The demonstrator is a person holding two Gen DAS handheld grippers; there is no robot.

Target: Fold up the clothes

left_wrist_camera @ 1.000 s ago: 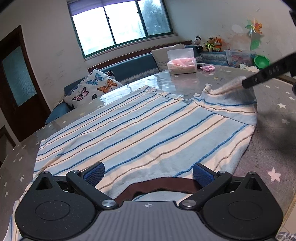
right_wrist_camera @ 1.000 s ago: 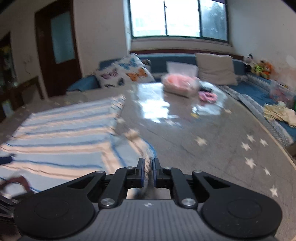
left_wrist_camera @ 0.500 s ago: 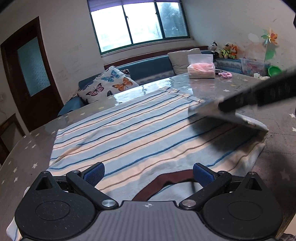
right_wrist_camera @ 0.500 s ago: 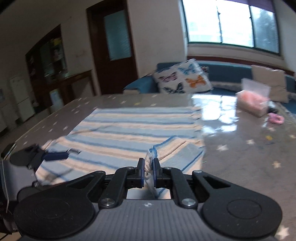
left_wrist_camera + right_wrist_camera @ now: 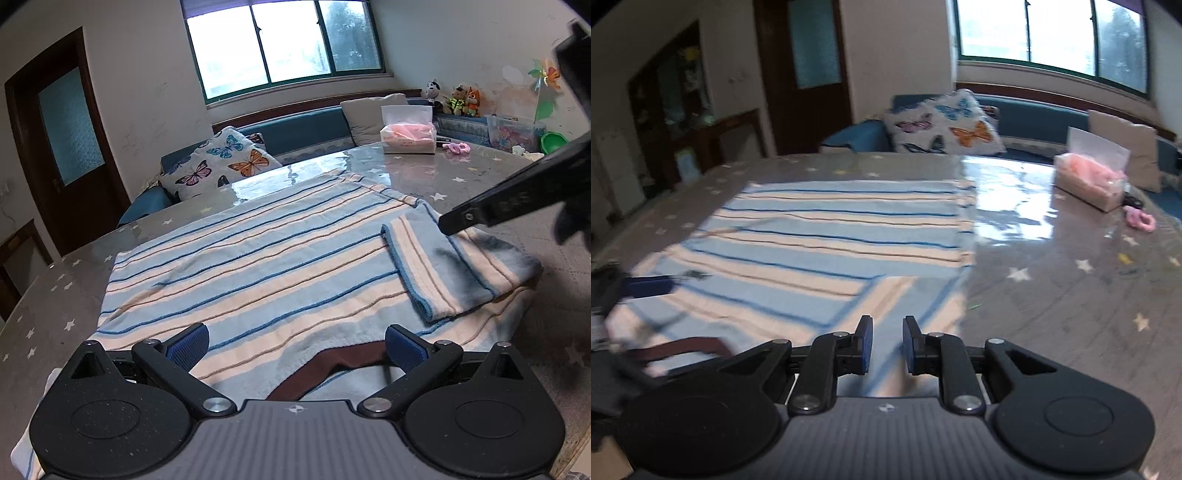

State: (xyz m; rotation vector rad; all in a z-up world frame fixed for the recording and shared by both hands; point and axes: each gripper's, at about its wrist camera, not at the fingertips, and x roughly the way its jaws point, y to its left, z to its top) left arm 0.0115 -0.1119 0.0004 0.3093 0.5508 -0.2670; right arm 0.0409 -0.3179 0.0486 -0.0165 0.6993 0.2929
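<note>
So the striped sweater [image 5: 258, 266] is lying flat on the star-print table [image 5: 55, 295], brown collar [image 5: 332, 363] nearest the left gripper [image 5: 295, 347], whose jaws are spread wide with nothing pinched. One sleeve [image 5: 454, 266] is folded across the body. The right gripper [image 5: 885, 341] is just opening, a narrow gap, with the sleeve lying below it.

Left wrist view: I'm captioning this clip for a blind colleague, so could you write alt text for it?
A striped shirt lies flat on a star-patterned table, its sleeve folded in over the body. The right hand-held gripper reaches in above the sleeve, jaws opening; the left hand-held gripper is open near the brown collar.
</note>
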